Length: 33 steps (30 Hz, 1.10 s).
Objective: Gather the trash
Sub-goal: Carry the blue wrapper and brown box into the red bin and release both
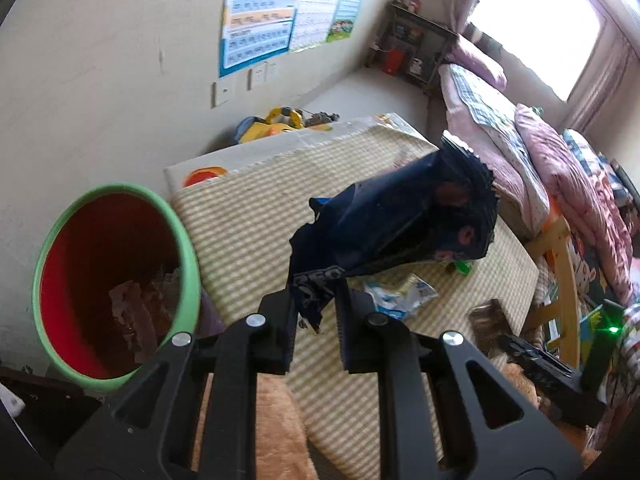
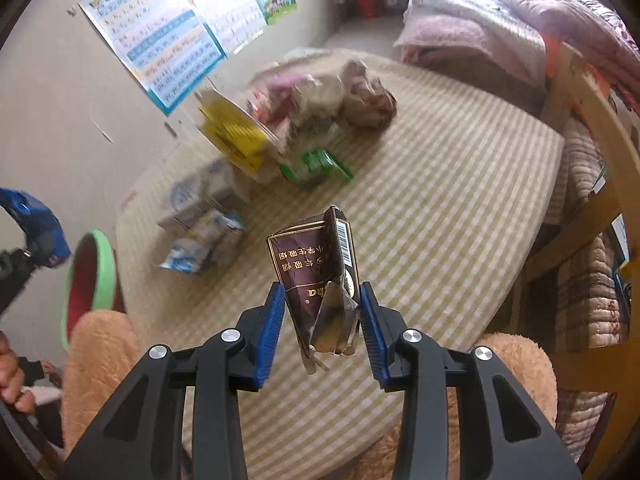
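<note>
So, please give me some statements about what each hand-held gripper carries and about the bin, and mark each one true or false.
1. The left hand-held gripper holds a dark blue wrapper. True.
2. The right hand-held gripper is empty. False: a crushed maroon cigarette pack sits between its pads.
3. The bin has a green rim and a red inside. True.
4. The bin holds nothing. False: some scraps lie at its bottom.
5. No trash is left on the striped mat. False: a green wrapper and other packets lie there.
</note>
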Tool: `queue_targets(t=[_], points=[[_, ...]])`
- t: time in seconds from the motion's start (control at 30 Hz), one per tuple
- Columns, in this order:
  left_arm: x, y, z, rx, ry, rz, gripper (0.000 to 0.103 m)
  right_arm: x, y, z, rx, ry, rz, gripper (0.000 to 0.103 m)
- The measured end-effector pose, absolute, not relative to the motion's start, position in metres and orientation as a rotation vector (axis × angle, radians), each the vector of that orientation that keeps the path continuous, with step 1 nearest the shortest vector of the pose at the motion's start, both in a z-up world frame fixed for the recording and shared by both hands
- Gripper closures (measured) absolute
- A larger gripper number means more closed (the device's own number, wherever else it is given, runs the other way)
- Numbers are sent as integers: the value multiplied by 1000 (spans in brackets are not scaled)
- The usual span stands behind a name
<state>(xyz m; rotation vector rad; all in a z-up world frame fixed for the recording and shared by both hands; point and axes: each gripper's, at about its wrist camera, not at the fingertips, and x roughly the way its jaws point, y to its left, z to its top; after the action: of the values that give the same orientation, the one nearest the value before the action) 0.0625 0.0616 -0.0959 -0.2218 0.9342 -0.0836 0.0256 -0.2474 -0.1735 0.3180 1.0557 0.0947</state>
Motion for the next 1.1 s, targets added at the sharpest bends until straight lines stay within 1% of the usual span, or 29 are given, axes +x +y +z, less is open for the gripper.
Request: queue_targets(t=[0.17,0.23,0.43,0.7,0.93,1.1], points=[[58,82,-94,-241,912,-48,87,27,-228,-154,239,1014,124,85],[57,89,-94,-248,910,-34,87,31,-217,-154,214,1015,128,85],[50,112,-97,-272,907,5,87,32,-207,-160,229,1050,145,85],[46,141,-99,-271,893,90,87,34,-180,-130,218,992,218,85],[39,181,-102,-284,882,200,87,49,-126,-97,208,923,362,85],[30,211,-108,-317,885,257,87,61,-73,-83,200,914,485,85]])
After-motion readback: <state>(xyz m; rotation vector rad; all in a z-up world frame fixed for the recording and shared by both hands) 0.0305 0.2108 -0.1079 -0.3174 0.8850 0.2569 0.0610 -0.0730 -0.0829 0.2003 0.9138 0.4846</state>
